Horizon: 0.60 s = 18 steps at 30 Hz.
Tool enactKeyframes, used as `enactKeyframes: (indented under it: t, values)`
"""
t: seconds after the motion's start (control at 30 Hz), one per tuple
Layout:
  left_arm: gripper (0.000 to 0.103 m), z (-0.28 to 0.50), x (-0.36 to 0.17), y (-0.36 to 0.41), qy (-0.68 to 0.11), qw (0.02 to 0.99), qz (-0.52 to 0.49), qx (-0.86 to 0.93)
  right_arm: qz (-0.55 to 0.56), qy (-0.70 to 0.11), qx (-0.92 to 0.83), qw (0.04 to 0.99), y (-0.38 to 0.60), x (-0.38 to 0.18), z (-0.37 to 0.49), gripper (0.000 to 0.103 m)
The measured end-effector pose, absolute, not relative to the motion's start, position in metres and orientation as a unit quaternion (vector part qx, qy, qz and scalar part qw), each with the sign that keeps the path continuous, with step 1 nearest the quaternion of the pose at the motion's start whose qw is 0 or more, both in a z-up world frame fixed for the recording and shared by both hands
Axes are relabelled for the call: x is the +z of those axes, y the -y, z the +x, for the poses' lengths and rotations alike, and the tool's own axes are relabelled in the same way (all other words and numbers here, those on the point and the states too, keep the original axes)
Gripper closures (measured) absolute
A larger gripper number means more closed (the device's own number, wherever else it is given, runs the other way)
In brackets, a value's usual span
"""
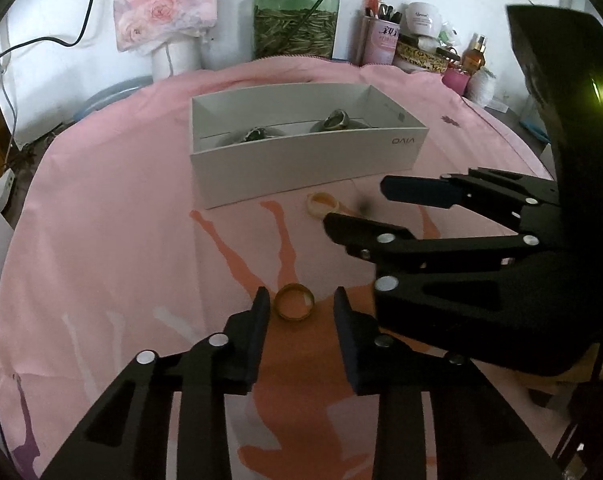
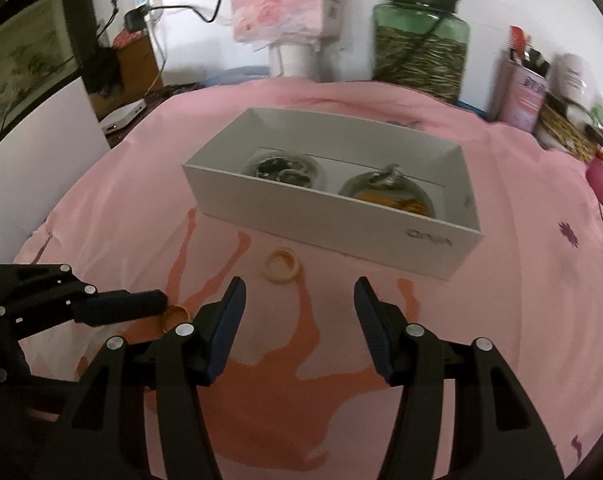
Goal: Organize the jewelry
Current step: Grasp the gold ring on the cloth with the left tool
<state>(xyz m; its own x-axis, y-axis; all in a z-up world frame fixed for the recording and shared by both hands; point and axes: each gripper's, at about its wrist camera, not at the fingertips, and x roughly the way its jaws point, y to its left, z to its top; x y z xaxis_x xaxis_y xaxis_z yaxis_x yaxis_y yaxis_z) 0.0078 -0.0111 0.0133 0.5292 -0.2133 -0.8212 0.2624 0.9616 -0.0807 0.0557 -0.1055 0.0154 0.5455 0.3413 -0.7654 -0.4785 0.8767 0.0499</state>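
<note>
— While the left gripper point(image 1: 301, 300) hangs low over the pink cloth point(image 1: 101, 220), what sits between its fingers?
— A gold ring point(image 1: 294, 302), lying flat on the cloth toward the near edge. It is closer to one black pad point(image 1: 261, 320); a gap shows on the other side, so the fingers are released, not pressing it.
— And from the other camera?
— One left finger covers part of the gold ring point(image 2: 176, 317) there; whether it touches I cannot tell.
— The right gripper point(image 2: 299, 284)?
— Its jaws stand apart and empty, over the orange print on the cloth. In the left view it point(image 1: 353, 204) reaches in from the right side.
— Any other jewelry out?
— A pale cream ring point(image 2: 281, 266) lies flat just beside the front wall of the white box point(image 2: 341, 216), ahead of the right fingertips. In the left view the right gripper's lower finger overlaps that cream ring point(image 1: 321, 205).
— What is in the box?
— Two small round dishes point(image 2: 389, 196) side by side holding jewelry, too blurred to name. The box stands near the middle of the cloth; a green jar point(image 1: 295, 20) stands at the far edge.
</note>
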Motion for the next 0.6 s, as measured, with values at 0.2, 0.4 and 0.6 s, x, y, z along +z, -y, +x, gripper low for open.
enactKeyframes:
  t: [0.2, 0.4, 0.6]
  values:
    - [0.082, 0.010, 0.012, 0.007, -0.464, 0.876, 0.025, -0.130, -0.089, -0.421, 0.235, 0.872, 0.101, 0.013, 0.064, 0.049]
    - [0.082, 0.010, 0.018, 0.001, -0.456, 0.882, 0.019, -0.119, -0.093, -0.424, 0.232, 0.870, 0.098, 0.012, 0.069, 0.049]
    - [0.082, 0.015, 0.022, -0.011, -0.455, 0.884, -0.001, -0.109, -0.115, -0.428, 0.233, 0.866, 0.090, 0.010, 0.070, 0.059]
